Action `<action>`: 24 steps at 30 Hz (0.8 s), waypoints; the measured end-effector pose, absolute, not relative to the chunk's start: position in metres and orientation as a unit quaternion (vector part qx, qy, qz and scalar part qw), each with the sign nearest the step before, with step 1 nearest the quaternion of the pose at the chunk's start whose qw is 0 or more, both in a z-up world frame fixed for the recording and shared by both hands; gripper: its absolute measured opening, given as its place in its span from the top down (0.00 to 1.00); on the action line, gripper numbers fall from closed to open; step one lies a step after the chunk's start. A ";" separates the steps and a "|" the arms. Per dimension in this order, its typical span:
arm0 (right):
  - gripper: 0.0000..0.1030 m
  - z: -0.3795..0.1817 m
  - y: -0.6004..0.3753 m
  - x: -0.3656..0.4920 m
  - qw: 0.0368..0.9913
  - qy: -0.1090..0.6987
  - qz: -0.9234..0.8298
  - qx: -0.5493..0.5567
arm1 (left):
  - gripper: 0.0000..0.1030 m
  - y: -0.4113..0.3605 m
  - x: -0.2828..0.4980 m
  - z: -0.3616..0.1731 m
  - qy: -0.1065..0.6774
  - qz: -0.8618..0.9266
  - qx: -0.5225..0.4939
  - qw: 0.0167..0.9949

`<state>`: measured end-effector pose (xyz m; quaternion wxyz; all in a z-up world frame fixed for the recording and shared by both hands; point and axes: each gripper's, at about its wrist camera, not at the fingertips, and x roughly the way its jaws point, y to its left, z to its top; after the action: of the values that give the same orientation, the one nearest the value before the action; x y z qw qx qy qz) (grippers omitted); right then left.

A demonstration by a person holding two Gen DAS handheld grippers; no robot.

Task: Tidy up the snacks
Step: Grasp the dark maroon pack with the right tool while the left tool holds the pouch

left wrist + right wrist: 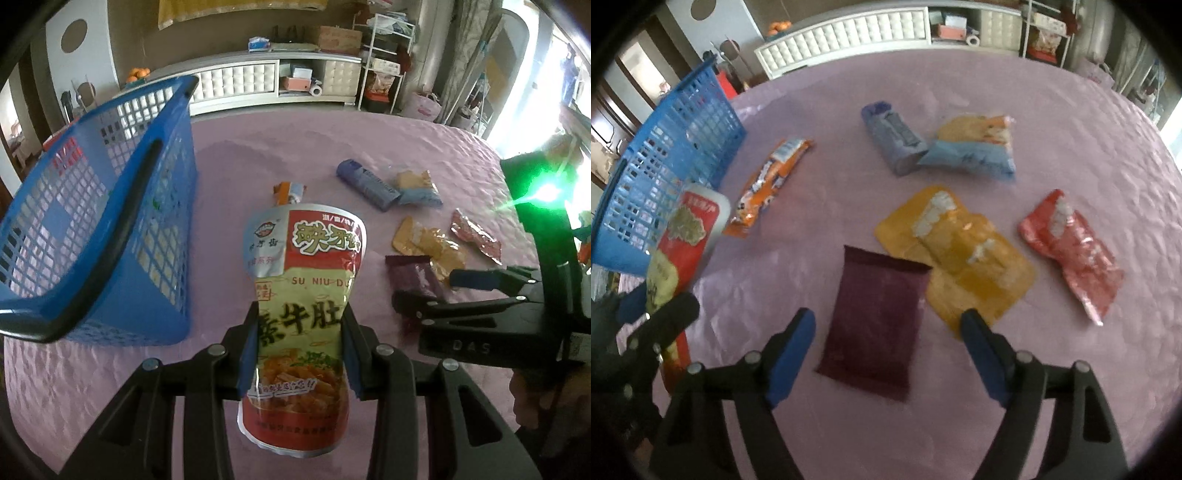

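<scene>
Seven snack packets lie on a purple tablecloth in a cluttered room. Left gripper clamps an upright red pouch, long axis vertical; right gripper gapes wide above a maroon packet.

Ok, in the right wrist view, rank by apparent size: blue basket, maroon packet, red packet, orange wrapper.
1. blue basket, cut off by the frame
2. maroon packet, nearest the camera
3. red packet and orange wrapper: too alike to rank

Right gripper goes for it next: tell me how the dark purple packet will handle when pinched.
The dark purple packet lies flat and thin, so it probably flexes and droops. Its film looks smooth, so it may slide on the tablecloth. Being flat, it seems light and unlikely to roll.
</scene>
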<state>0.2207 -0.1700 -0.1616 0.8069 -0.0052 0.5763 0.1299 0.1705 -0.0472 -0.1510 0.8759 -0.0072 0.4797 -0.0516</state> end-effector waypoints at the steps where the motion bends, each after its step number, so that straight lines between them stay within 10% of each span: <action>1: 0.18 -0.162 -0.165 0.221 0.809 0.574 0.128 -0.017 | 0.64 -0.046 0.171 -0.153 0.481 -0.049 -0.009 0.875; 13: 0.46 -0.165 -0.137 0.203 0.826 0.541 0.130 -0.094 | 0.64 -0.044 0.172 -0.160 0.486 -0.031 -0.005 0.873; 24: 0.47 -0.124 -0.155 0.173 0.841 0.510 0.169 -0.064 | 0.64 -0.048 0.153 -0.123 0.454 -0.041 -0.003 0.890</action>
<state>0.1729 -0.1554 -0.1238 0.8409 -0.0641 0.5100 0.1692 0.1534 -0.0484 -0.1228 0.8903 -0.0033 0.4535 -0.0413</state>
